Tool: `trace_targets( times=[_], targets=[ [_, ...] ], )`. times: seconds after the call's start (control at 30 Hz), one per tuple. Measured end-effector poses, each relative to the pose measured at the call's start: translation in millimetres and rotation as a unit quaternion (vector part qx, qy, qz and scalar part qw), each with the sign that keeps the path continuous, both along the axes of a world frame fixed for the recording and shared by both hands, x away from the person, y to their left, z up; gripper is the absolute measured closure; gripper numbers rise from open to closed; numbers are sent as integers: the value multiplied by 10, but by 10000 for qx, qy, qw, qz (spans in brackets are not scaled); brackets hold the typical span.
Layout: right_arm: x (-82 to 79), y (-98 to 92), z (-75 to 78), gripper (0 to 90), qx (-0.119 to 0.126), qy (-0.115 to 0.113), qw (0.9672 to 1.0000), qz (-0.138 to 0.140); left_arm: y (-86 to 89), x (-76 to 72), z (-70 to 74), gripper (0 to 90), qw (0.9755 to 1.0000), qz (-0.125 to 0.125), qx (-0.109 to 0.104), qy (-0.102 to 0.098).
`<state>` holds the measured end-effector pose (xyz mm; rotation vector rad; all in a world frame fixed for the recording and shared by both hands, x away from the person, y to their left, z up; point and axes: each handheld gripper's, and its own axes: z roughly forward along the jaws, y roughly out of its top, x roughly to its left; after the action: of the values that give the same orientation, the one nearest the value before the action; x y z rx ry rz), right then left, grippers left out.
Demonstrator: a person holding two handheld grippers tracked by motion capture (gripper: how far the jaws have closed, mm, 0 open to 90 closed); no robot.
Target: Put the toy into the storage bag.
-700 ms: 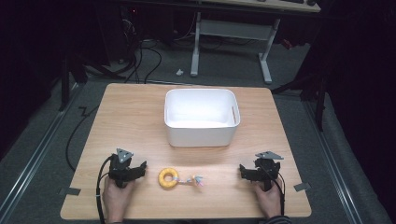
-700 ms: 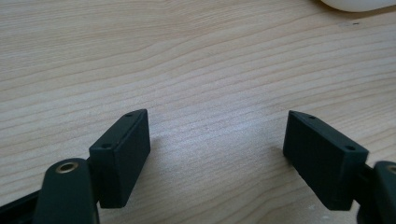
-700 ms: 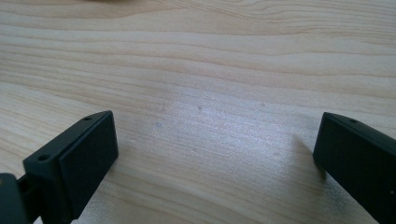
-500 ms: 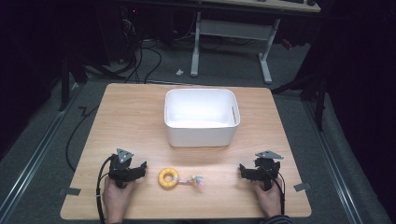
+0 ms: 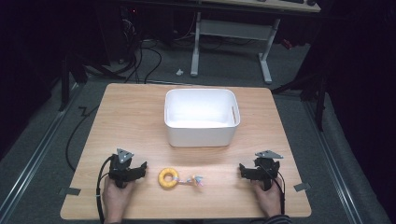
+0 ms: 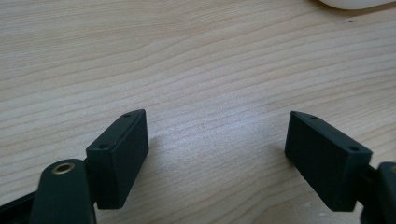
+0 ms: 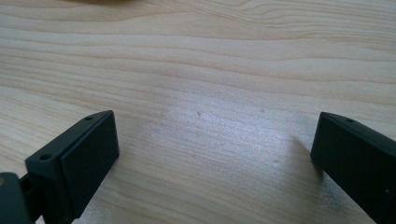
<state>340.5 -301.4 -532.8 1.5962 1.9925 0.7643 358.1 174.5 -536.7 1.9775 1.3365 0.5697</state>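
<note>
A yellow ring-shaped toy [image 5: 168, 177] with a small pale tassel [image 5: 195, 180] beside it lies on the wooden table near its front edge. My left gripper [image 5: 140, 169] rests on the table just left of the ring, held by a hand, and stands open. In the left gripper view its jaws [image 6: 215, 154] are wide apart over bare wood. My right gripper [image 5: 243, 171] rests at the front right, apart from the toy. Its jaws [image 7: 210, 163] are also open with nothing between them.
A white rectangular bin [image 5: 201, 116] stands in the middle of the table [image 5: 126, 116], beyond the toy. Cables trail off the table's left side. A desk frame [image 5: 233, 32] stands on the floor behind the table.
</note>
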Motion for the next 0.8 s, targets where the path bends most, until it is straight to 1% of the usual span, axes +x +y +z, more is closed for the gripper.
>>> trace_targets(
  times=[0.17,0.27,0.33,0.53,0.57,0.63,0.7,0.77,0.8],
  targets=[
    [0,0,0,8,-1,-2,10000,-1,3,6,0,218,10000,-22,-12,-3],
    [-3,4,1,8,1,5,10000,4,18,7,0,221,10000,-91,-13,-5],
    [-5,7,1,8,7,8,10000,21,18,13,2,207,9999,-157,-2,21],
    [-10,16,0,8,-1,0,10000,79,12,21,9,179,9997,-218,19,76],
    [-11,18,-1,9,2,-7,10000,83,16,25,17,178,9997,-223,12,121],
    [-13,21,-1,11,1,-11,10000,94,27,35,34,178,9996,-202,-76,172],
    [-15,23,1,10,0,0,9999,118,42,27,50,201,9997,-169,-151,134],
    [-16,23,0,10,-7,-3,9999,136,58,18,68,220,9995,-193,-220,123],
    [-18,26,1,10,-7,-1,9999,141,61,16,78,231,9994,-215,-204,156]
  ],
)
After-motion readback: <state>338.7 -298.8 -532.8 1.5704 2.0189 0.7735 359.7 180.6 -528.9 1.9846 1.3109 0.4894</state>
